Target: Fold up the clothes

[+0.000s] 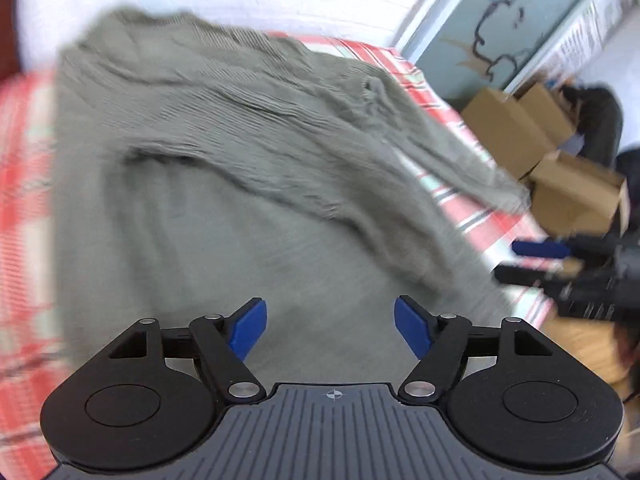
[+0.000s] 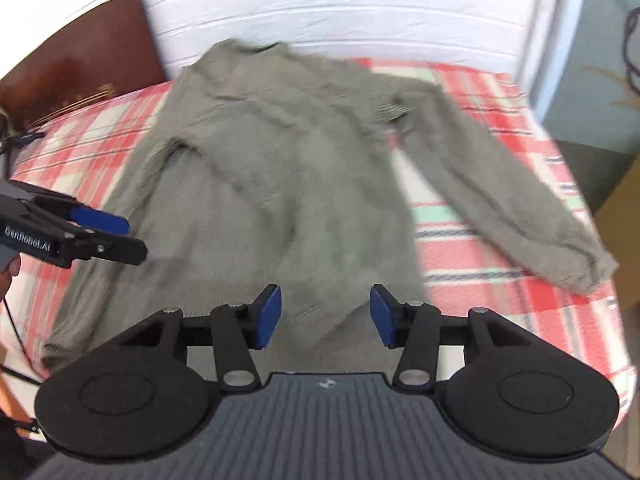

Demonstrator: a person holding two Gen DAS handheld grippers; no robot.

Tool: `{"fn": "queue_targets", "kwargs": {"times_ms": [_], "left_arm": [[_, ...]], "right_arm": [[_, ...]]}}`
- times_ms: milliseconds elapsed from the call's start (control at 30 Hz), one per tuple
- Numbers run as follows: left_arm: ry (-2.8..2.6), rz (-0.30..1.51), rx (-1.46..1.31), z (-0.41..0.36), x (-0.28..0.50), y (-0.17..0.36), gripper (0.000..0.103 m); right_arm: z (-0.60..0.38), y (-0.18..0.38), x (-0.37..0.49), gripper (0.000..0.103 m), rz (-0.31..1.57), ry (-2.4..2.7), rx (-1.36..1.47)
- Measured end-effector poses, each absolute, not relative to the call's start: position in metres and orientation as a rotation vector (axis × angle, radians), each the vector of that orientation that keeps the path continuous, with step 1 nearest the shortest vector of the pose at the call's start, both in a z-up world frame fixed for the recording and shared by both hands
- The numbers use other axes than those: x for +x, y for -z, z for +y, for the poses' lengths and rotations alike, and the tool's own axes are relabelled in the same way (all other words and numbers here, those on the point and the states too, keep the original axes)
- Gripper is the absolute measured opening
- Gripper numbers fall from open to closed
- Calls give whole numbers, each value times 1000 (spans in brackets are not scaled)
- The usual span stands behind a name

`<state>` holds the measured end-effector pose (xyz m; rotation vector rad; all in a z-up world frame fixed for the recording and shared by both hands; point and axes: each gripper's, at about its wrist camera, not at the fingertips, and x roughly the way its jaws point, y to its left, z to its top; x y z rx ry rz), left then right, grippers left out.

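A grey-green knitted sweater point(image 1: 240, 184) point(image 2: 280, 184) lies spread on a bed with a red plaid cover point(image 2: 500, 240) point(image 1: 24, 160). One sleeve point(image 1: 280, 152) is folded across the body. The other sleeve point(image 2: 520, 208) stretches out to the right, down to the bed's edge. My left gripper point(image 1: 330, 328) hovers open above the lower body of the sweater, with nothing between its blue pads; it also shows in the right wrist view as the left gripper point(image 2: 132, 236). My right gripper point(image 2: 325, 316) is open just above the hem, its pads clear of the cloth, and appears as the right gripper point(image 1: 508, 261) at the bed's right side.
A white brick wall point(image 2: 320, 12) stands behind the bed, with a brown headboard point(image 2: 80, 64) at its left. Cardboard boxes point(image 1: 520, 136) are stacked on the floor to the right of the bed. A hand point(image 2: 8, 272) holds the left gripper.
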<state>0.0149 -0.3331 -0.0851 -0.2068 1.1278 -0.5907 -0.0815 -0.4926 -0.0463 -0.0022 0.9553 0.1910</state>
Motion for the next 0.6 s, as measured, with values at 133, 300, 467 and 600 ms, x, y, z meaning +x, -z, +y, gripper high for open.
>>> {"fn": "queue_targets", "kwargs": {"times_ms": [133, 300, 467, 600], "left_arm": [[539, 1223, -452, -358, 53, 114, 82], [484, 1263, -505, -389, 75, 131, 82], [381, 1234, -583, -391, 83, 137, 31], [330, 1205, -585, -390, 83, 132, 0]], "right_arm": [[-505, 50, -72, 54, 949, -211, 6], [-523, 55, -61, 54, 958, -255, 35], [-536, 62, -40, 54, 978, -326, 63], [-535, 71, -22, 53, 1002, -411, 71]]}}
